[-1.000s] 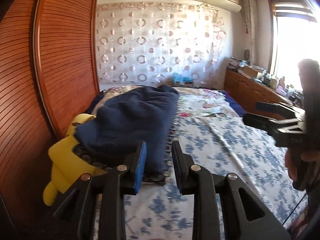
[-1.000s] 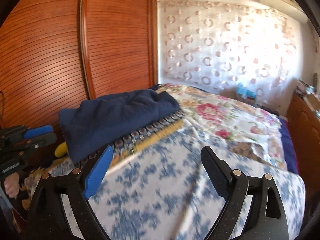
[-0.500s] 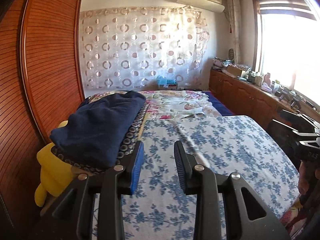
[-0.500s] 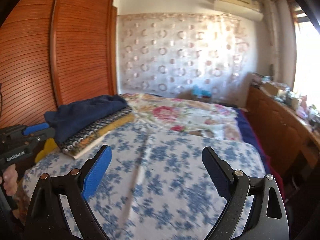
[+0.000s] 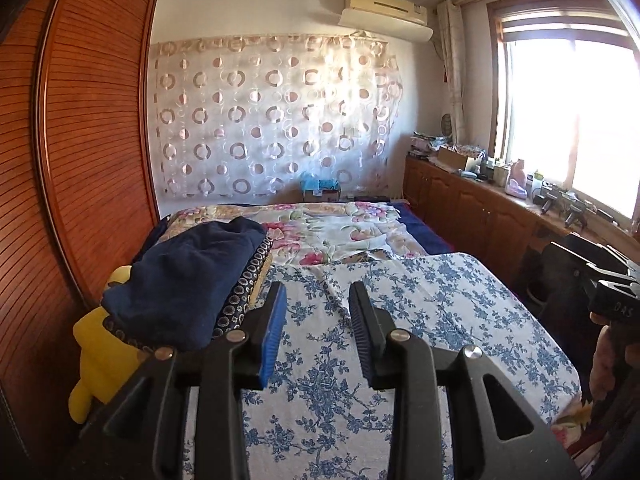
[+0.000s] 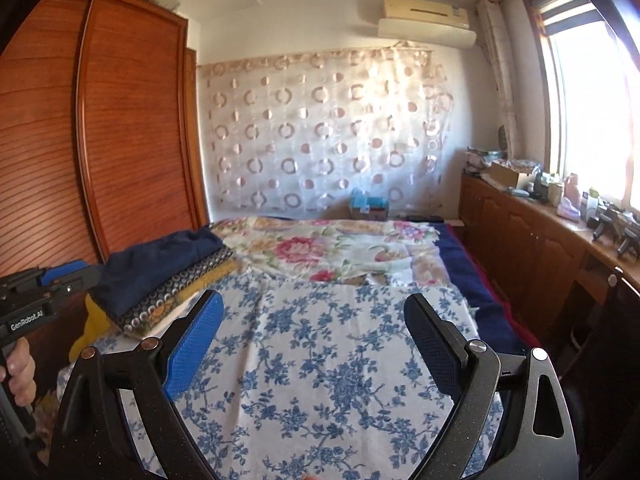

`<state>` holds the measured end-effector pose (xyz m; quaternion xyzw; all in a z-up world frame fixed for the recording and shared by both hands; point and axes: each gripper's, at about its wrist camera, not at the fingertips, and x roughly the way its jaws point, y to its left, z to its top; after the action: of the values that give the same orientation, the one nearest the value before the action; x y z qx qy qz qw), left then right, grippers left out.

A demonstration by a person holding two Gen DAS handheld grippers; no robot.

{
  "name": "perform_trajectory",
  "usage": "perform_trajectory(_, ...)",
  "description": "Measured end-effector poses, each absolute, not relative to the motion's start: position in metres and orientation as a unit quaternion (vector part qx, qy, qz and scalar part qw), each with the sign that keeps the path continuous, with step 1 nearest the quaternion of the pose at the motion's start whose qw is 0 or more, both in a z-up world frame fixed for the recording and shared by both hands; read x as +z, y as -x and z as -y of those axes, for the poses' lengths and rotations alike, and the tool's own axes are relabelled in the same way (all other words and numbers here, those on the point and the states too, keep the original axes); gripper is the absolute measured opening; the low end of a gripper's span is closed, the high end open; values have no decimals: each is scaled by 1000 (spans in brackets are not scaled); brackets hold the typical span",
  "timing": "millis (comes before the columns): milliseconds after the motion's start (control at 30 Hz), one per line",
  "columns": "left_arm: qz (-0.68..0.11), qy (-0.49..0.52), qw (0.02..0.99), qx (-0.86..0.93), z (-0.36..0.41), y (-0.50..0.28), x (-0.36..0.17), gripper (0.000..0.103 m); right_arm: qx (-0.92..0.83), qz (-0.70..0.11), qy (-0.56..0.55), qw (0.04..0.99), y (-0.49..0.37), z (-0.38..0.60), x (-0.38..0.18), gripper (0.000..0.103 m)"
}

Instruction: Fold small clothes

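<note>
Both tools have drawn back from the folded navy cloth stack, now middle left

Left tool narrowly apart, right tool wide apart, both empty; risk: the stack could slide off the bed's edge if bumped.

The soft yellow toy was half hidden under the folded dark blue cloth. The small things on the long brown wooden counter were too tiny to tell. The black right gripper was cut off by the edge.
</note>
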<state>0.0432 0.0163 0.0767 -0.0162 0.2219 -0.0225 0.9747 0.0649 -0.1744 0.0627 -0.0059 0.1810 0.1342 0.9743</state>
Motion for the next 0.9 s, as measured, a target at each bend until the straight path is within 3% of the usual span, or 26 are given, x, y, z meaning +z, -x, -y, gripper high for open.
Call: perform_trajectory(900,-223,8,975,-13,-16,-40,76,33,132,-181,0,975,-59,179,65,93)
